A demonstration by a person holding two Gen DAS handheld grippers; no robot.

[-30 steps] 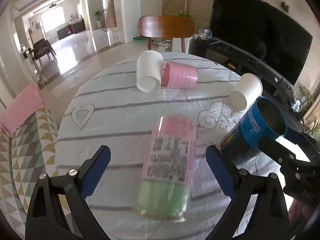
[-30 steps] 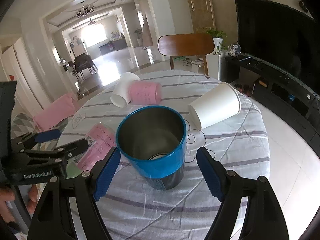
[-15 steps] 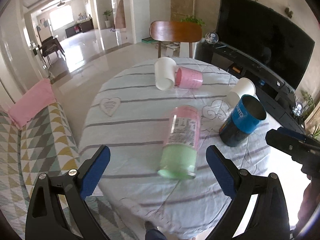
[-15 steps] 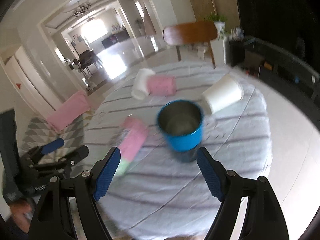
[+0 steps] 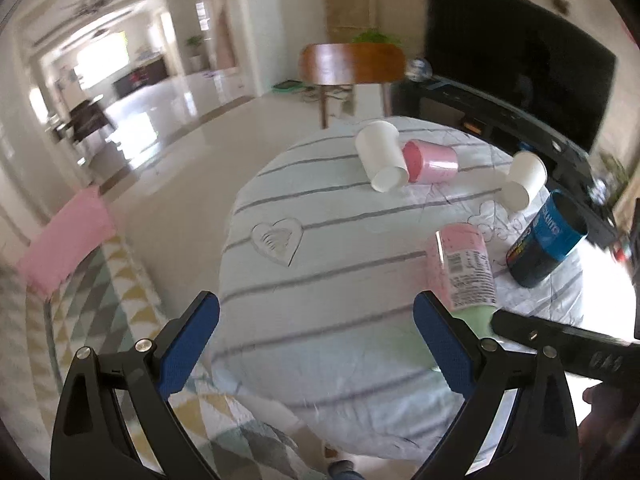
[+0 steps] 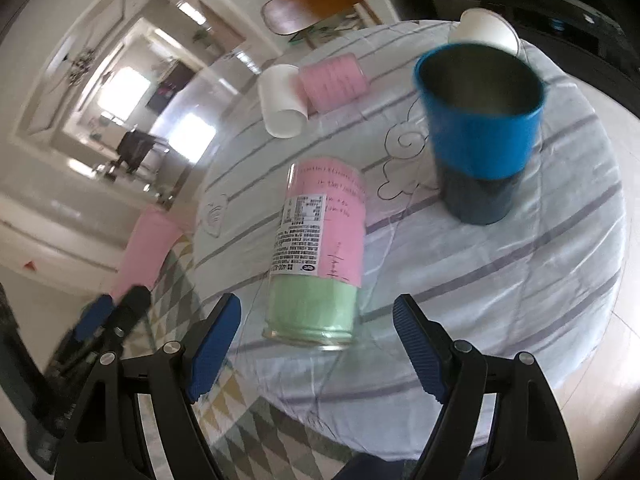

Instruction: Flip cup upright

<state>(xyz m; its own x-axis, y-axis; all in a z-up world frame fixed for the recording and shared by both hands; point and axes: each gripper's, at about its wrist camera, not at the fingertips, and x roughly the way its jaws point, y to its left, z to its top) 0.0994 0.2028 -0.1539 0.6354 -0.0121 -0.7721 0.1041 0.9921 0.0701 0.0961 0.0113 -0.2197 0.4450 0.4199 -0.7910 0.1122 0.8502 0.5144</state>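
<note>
Moved: both hand-held grippers pulled back from the tabletop (image 6: 500, 300); right one now faces the pink-green cup (image 6: 320, 248).
Cup: lying sideways, centre frame.
Blue cup (image 6: 480, 120): upright, upper right.
Left hand-held gripper (image 5: 316, 344): apart, empty.
Right hand-held gripper (image 6: 316, 344): apart, empty.
Left: likely gripping, uprighting.

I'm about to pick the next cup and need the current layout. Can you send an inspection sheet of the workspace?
Surface: round table under a striped cloth, wrinkled.
Job's things: blue cup stands upright; clear cup with pink and green label lies on its side; two white paper cups and a pink cup also lie on their sides.
Clutter: nothing seen.
Grippers: left gripper open, empty, off the table's near edge; right gripper open, empty, in line with the labelled cup's green end.
Cables: nothing seen.
Surroundings: wooden chair and TV beyond the table, sofa with pink cushion to the left.
</note>
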